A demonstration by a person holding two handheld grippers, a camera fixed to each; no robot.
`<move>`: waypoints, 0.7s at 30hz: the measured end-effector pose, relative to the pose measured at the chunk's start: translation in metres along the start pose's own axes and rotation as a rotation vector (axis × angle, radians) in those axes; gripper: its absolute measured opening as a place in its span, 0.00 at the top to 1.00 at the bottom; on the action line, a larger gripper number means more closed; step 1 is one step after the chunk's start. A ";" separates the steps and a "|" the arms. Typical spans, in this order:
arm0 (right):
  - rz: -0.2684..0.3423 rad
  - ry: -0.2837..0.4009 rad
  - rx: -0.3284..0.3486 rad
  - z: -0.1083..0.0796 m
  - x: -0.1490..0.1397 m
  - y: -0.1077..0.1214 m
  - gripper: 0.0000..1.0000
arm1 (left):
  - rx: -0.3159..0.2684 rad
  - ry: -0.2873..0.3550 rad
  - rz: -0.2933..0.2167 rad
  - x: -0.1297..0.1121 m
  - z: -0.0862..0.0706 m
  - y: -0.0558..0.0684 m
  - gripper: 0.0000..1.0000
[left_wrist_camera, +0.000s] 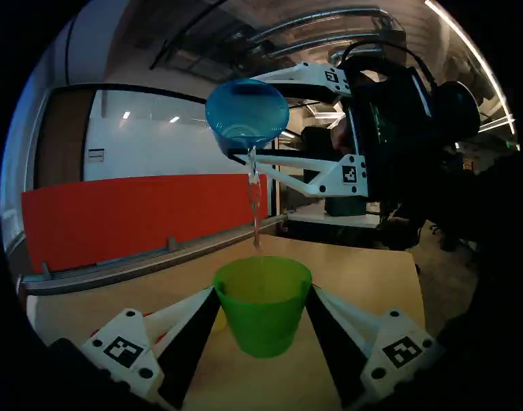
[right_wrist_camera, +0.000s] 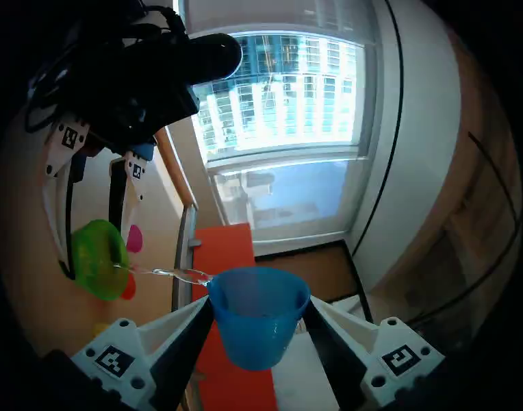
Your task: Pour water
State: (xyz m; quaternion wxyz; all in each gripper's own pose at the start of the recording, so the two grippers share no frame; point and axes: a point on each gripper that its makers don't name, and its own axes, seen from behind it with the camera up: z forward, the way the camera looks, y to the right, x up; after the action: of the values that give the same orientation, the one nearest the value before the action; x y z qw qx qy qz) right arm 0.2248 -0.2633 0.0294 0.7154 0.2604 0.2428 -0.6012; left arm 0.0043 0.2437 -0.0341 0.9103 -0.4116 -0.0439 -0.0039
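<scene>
My right tongs, clamped on the translucent blue plastic cup, held it tipped straight above the upright green plastic cup clamped in my left tongs, a thin water stream dropping into its open top.

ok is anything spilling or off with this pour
Nothing stands out. The blue cup, tipped in the right hand-held gripper, sends a thin stream into the green cup in the left hand-held gripper; no puddle on the table.
</scene>
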 end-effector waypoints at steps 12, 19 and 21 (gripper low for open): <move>-0.066 0.002 -0.008 0.001 0.004 0.004 0.11 | -0.002 0.004 -0.001 0.001 -0.001 0.001 0.15; -0.106 0.002 -0.010 0.002 0.007 0.004 0.11 | -0.006 0.005 -0.001 0.002 -0.001 0.003 0.15; -0.118 0.002 -0.010 0.002 0.008 0.004 0.11 | -0.007 0.006 0.000 0.002 -0.001 0.004 0.15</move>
State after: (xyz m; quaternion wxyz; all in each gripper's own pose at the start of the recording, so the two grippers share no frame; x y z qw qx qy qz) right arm 0.2298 -0.2703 0.0261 0.6796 0.2429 0.2614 -0.6410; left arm 0.0068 0.2454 -0.0374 0.9090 -0.4147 -0.0414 -0.0054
